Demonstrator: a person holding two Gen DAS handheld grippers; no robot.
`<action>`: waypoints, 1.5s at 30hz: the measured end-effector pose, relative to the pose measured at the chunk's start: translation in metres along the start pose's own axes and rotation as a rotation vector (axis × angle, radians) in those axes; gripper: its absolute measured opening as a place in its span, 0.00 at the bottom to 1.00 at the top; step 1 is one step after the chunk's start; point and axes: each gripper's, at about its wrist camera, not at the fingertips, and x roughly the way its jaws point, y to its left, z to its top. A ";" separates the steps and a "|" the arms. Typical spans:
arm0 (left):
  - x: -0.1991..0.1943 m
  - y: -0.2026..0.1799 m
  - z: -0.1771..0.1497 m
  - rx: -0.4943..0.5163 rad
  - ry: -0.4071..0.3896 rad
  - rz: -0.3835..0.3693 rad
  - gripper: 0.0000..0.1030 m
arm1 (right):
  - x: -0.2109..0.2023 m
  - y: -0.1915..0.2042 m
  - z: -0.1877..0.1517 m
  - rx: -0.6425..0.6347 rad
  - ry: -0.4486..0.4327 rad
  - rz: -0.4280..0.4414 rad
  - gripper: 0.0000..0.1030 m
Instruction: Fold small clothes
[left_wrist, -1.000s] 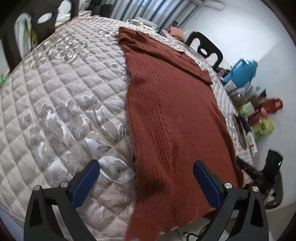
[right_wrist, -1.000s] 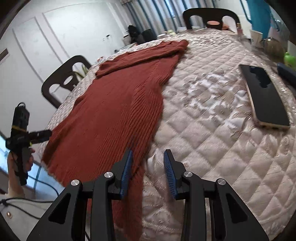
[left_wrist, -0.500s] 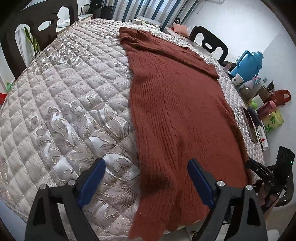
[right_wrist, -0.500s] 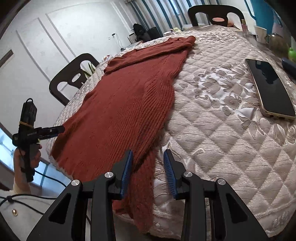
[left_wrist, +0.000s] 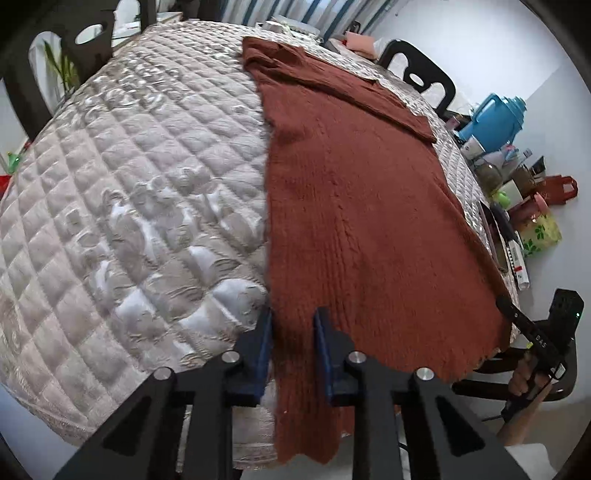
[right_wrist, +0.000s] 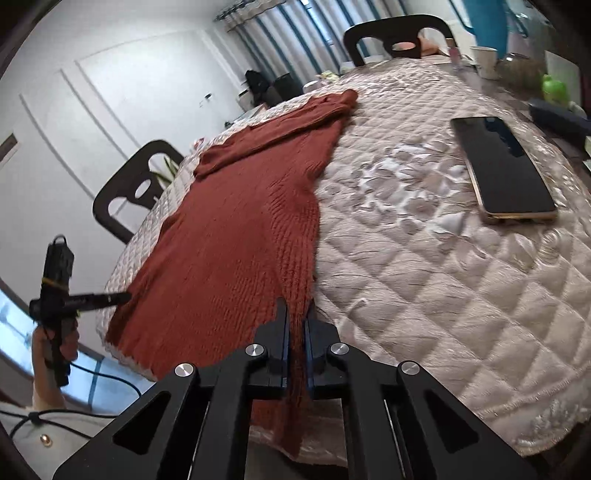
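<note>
A rust-brown knit sweater (left_wrist: 351, 203) lies spread lengthwise on the quilted table cover (left_wrist: 129, 184), its hem hanging over the near edge. My left gripper (left_wrist: 292, 317) straddles the hem's left corner. Its jaws are closing with the cloth between them, and a gap still shows between the pads. In the right wrist view the sweater (right_wrist: 236, 221) runs away to the upper left. My right gripper (right_wrist: 297, 314) is shut on the hem's right corner, the cloth pinched between its blue pads.
A dark phone (right_wrist: 506, 166) lies on the cover to the right of the sweater. A blue jug (left_wrist: 491, 122), cups and bottles crowd the table's far right side. Black chairs (right_wrist: 136, 188) stand around the table.
Both grippers have closed over the hem corners: the left from wide open to a narrow gap, the right from half open to pinching the cloth. The right gripper also shifted slightly.
</note>
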 end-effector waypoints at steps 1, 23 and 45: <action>-0.002 0.000 -0.002 0.006 -0.004 0.010 0.23 | -0.001 0.001 0.000 -0.003 -0.007 -0.009 0.06; -0.012 -0.017 -0.039 -0.021 0.050 -0.091 0.42 | 0.000 0.026 -0.032 -0.143 0.059 -0.137 0.24; -0.061 -0.008 -0.045 -0.093 -0.124 -0.302 0.11 | -0.048 0.002 -0.021 0.095 -0.075 0.187 0.05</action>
